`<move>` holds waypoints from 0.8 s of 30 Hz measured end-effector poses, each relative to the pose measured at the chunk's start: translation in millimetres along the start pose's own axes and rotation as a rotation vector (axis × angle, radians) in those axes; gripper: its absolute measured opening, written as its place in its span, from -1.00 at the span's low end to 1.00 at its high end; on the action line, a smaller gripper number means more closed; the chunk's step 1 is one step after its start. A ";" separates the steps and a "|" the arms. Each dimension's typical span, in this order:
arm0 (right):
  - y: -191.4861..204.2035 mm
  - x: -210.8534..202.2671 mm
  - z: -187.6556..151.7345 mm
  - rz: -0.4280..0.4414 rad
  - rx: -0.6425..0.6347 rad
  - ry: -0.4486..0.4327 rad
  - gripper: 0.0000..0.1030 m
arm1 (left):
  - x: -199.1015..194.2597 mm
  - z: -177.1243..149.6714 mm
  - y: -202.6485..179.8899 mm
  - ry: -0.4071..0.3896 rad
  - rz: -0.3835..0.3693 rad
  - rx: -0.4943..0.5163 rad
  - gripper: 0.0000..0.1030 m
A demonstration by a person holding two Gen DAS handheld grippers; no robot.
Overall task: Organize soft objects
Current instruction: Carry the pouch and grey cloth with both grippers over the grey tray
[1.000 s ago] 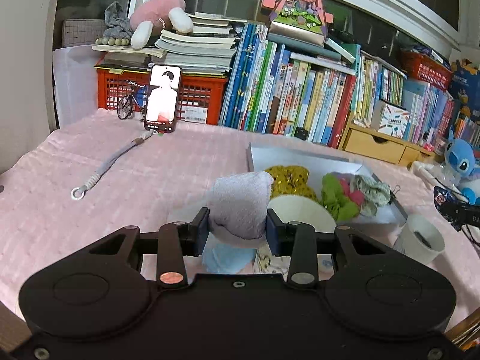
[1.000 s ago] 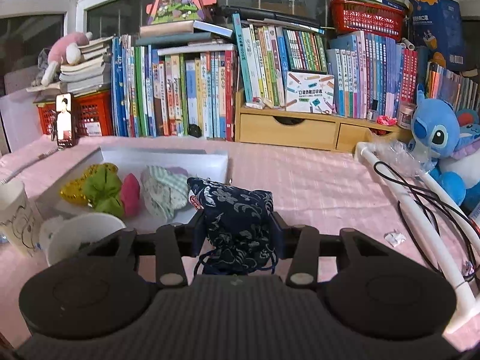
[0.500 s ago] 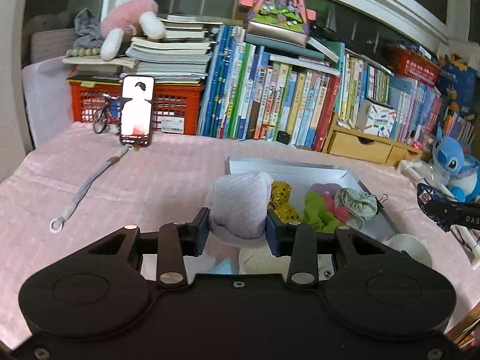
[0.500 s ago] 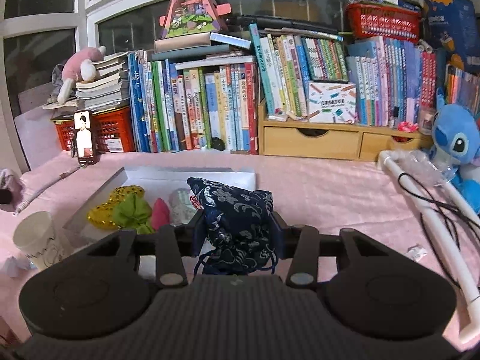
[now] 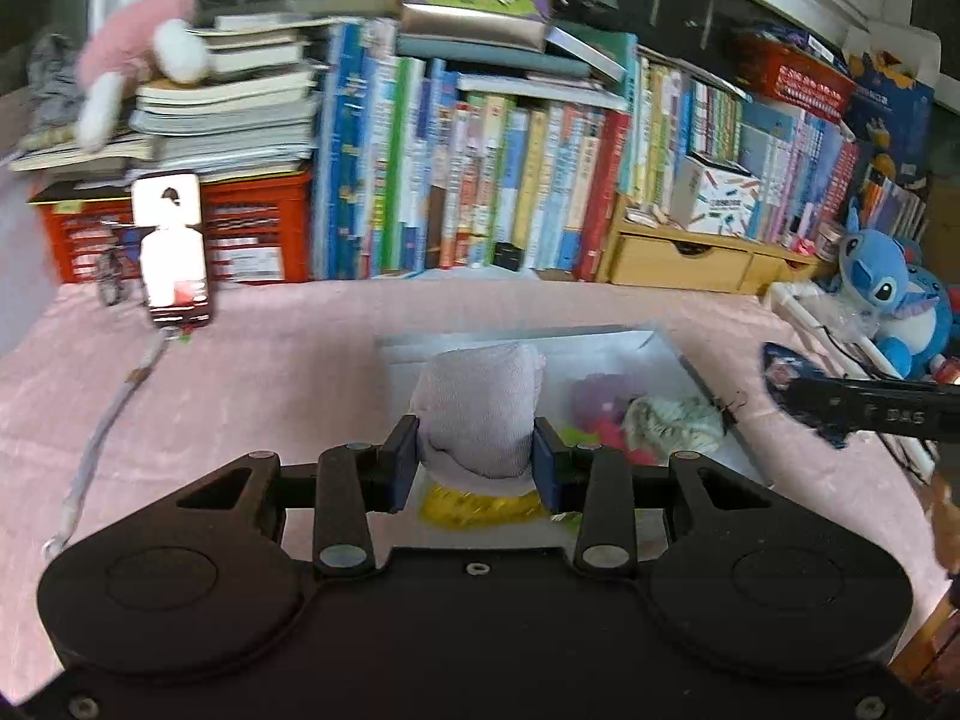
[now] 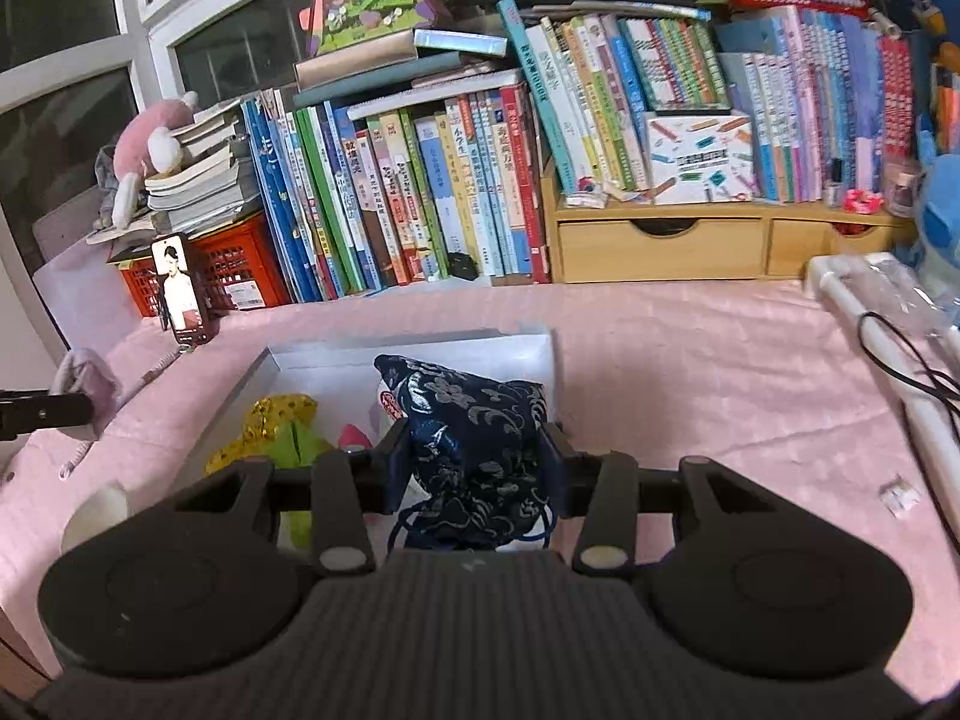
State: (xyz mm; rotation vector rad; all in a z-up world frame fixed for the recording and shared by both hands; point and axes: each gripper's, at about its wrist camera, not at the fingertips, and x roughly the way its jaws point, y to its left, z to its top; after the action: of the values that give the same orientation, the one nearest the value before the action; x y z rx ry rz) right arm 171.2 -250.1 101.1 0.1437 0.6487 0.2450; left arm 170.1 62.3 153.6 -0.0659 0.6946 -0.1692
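Both items are judged to be in transit to the white tray point(image 6: 540, 348) on the pink cloth. Each should be carried over bare tray floor and lowered before release, so that the scrunchies point(image 6: 282, 426) already lying there are not disturbed. The left gripper point(image 5: 474, 462) is clamped on a pale lilac rolled sock point(image 5: 480, 408), held above the tray's near end. The right gripper point(image 6: 477, 468) is clenched on a navy brocade drawstring pouch point(image 6: 474, 444), also held over the tray.
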 end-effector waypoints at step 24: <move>-3.0 131.1 29.2 -0.020 0.060 0.113 -0.06 | 177.3 38.8 -41.5 0.328 0.000 -0.050 -0.29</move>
State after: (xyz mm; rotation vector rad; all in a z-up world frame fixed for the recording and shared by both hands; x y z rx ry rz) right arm 290.5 -219.2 47.6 0.1824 0.7693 0.2157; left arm 323.4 -9.7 76.3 -0.0875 1.0257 -0.1640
